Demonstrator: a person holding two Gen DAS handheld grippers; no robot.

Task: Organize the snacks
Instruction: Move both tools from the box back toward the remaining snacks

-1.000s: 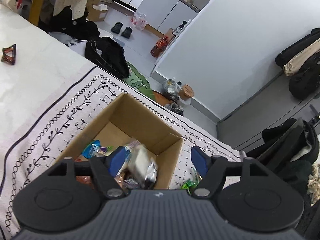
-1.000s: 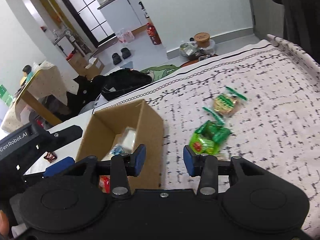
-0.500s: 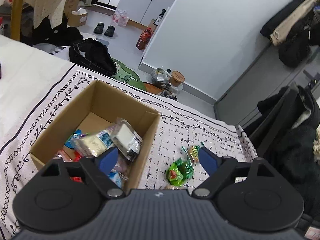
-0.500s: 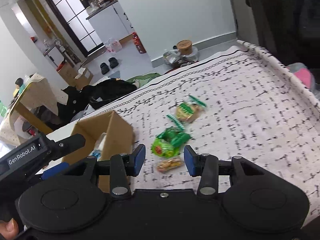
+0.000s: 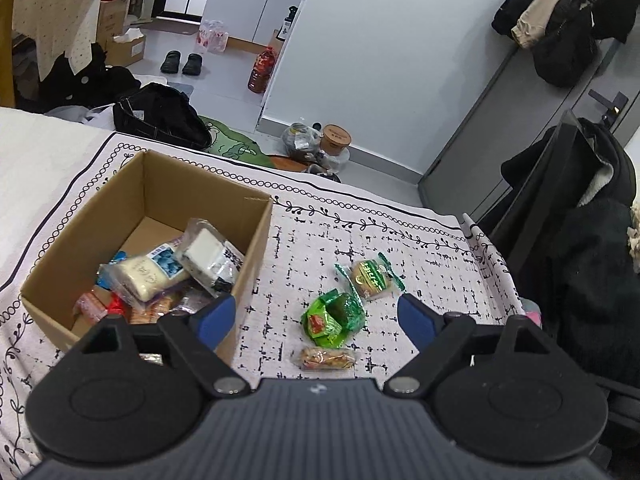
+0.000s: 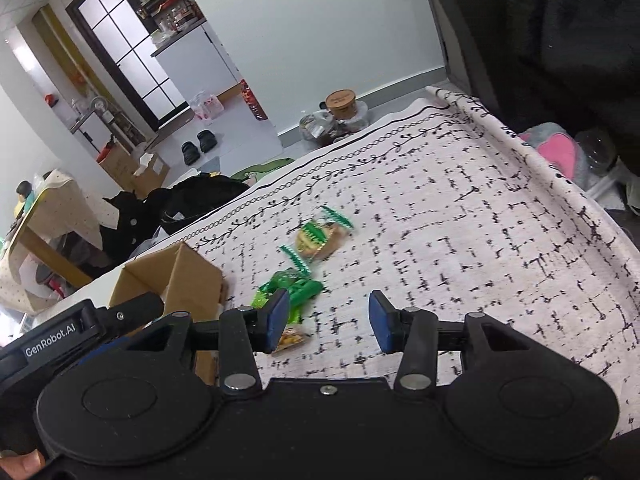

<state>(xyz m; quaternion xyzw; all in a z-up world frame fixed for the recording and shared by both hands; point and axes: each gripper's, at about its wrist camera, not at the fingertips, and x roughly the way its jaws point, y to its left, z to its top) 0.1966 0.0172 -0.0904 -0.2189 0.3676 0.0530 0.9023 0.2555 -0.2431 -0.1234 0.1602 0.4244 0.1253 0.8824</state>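
A cardboard box [image 5: 208, 196] sits on the patterned tablecloth and holds several wrapped snacks [image 5: 160, 272]. To its right lie a green packet [image 5: 332, 318], a round pastry in a green-edged wrapper [image 5: 370, 278] and a small orange snack [image 5: 328, 359]. My left gripper [image 5: 316, 316] is open and empty, above and just short of these loose snacks. My right gripper [image 6: 330, 320] is open and empty; the green packet [image 6: 296, 288] and orange snack [image 6: 292, 339] lie by its left finger, the pastry [image 6: 320, 238] farther off. The box [image 6: 188, 276] is at its left.
The tablecloth [image 5: 400, 240] ends at the far and right table edges. A dark chair draped with clothes [image 5: 580, 220] stands right of the table. A black bag [image 5: 160, 116], jars [image 5: 320, 144] and shoes lie on the floor beyond. The left gripper's body [image 6: 60, 344] shows at the right wrist view's lower left.
The left gripper let a wrapped snack drop into the box, opened wider and swung right toward the loose snacks. The right gripper moved right, away from the box, and opened wider.
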